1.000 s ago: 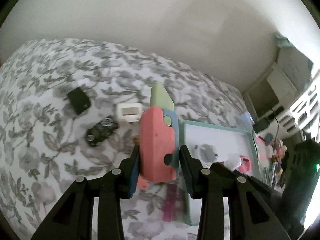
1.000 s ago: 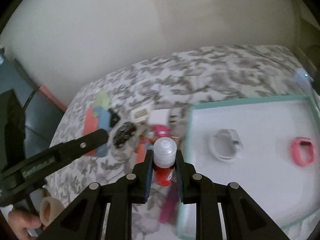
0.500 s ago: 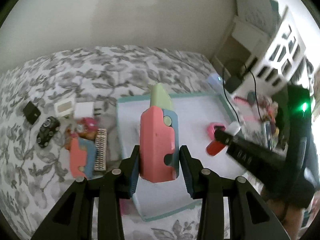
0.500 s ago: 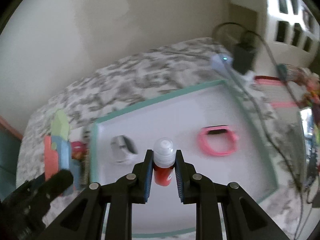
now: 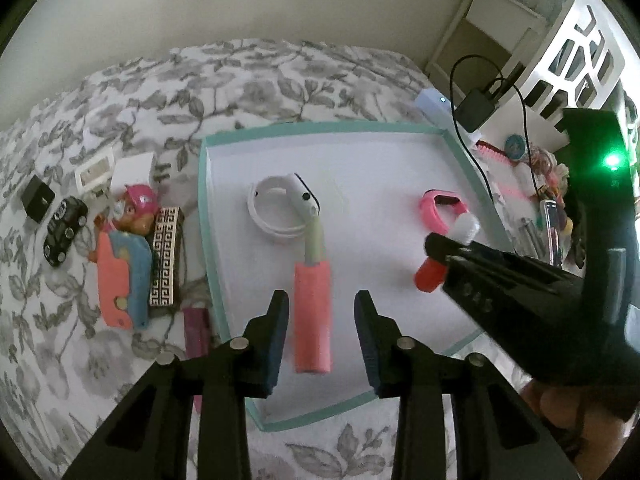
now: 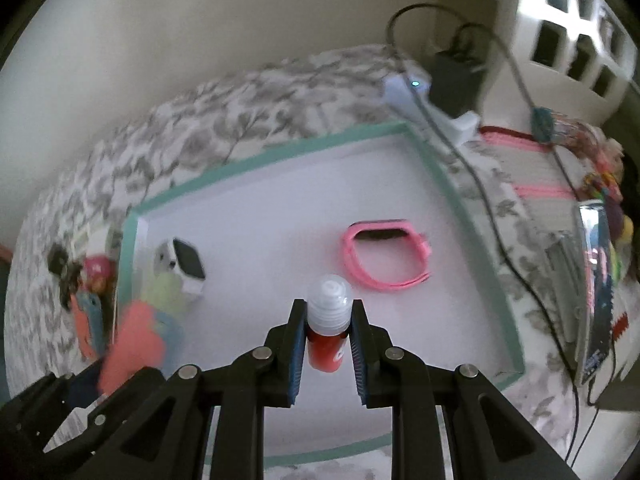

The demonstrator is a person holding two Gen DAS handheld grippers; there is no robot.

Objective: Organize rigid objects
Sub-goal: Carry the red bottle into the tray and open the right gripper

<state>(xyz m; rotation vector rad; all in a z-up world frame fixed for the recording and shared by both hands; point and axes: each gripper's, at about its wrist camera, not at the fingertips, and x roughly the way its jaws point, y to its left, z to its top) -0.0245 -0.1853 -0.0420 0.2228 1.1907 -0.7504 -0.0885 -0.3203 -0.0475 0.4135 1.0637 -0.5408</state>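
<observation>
A white tray with a teal rim [image 5: 320, 128] lies on a floral bedspread. In it are a white smartwatch [image 5: 276, 208] and a pink wristband [image 5: 440, 210]. My left gripper [image 5: 322, 300] hangs over the tray's near part, its jaws closing. A pink, blue and green toy [image 5: 313, 320] stands edge-on and blurred between them, with a gap on each side, so the pads do not press it. My right gripper [image 6: 329, 312] is shut on a red bottle with a white cap [image 6: 326, 344], held over the tray just short of the pink wristband [image 6: 384, 258].
Left of the tray lie a second pink and blue toy [image 5: 120, 276], a patterned box [image 5: 165, 256], a pink figure [image 5: 138, 208], a black toy car [image 5: 64, 224], a black cube [image 5: 37, 198] and white boxes [image 5: 94, 170]. A charger with cables [image 5: 476, 106] and clutter sit at the right.
Both grippers have swung from over the loose items on the bedspread to over the tray and sunk a little. The toy, gripped flat before, now sits edge-on and loose between the left fingers.
</observation>
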